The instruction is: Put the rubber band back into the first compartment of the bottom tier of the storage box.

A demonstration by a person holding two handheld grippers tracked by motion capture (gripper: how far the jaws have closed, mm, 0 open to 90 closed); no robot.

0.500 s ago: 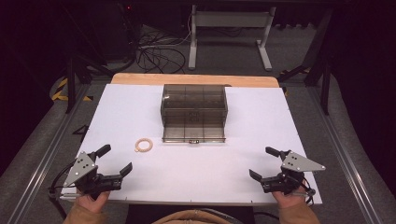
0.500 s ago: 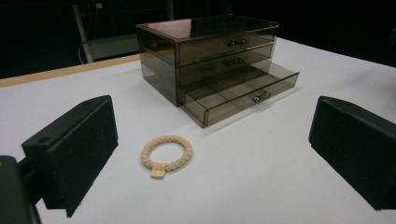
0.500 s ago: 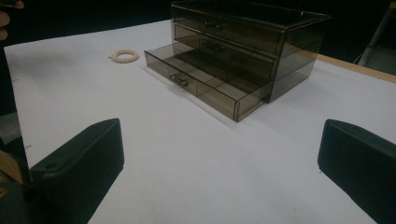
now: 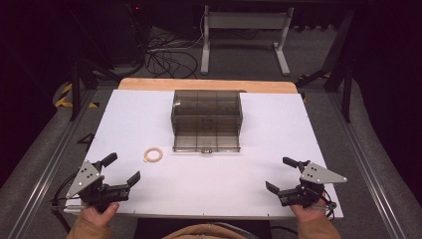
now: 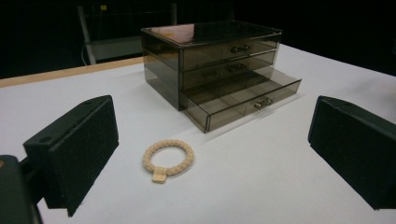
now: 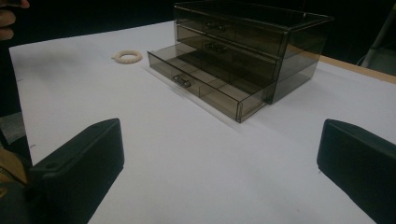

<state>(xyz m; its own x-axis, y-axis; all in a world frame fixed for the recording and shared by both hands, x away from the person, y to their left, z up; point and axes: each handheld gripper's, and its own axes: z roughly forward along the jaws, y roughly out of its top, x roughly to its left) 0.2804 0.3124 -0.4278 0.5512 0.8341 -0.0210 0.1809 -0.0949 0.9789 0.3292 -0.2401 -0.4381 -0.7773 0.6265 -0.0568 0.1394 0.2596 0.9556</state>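
A smoky transparent three-drawer box (image 4: pixel 207 118) (image 5: pixel 219 65) (image 6: pixel 243 51) stands mid-table, its bottom drawer (image 4: pixel 206 141) (image 5: pixel 247 100) (image 6: pixel 201 86) pulled partly out. A cream beaded bracelet (image 4: pixel 153 155) (image 5: pixel 167 157) (image 6: pixel 127 57) lies flat on the white table to the left of the drawer. My left gripper (image 4: pixel 121 170) (image 5: pixel 210 163) rests open at the near left corner, aimed at the bracelet, nothing between its jaws. At the near right corner my right gripper (image 4: pixel 281 175) (image 6: pixel 219 172) is open and holds nothing.
The white tabletop (image 4: pixel 209 179) has a wooden strip (image 4: pixel 206 84) along its far edge. Behind it are a metal stand (image 4: pixel 244 35) and cables (image 4: pixel 166 57) on the dark floor. A rail (image 4: pixel 50 164) runs along the left side.
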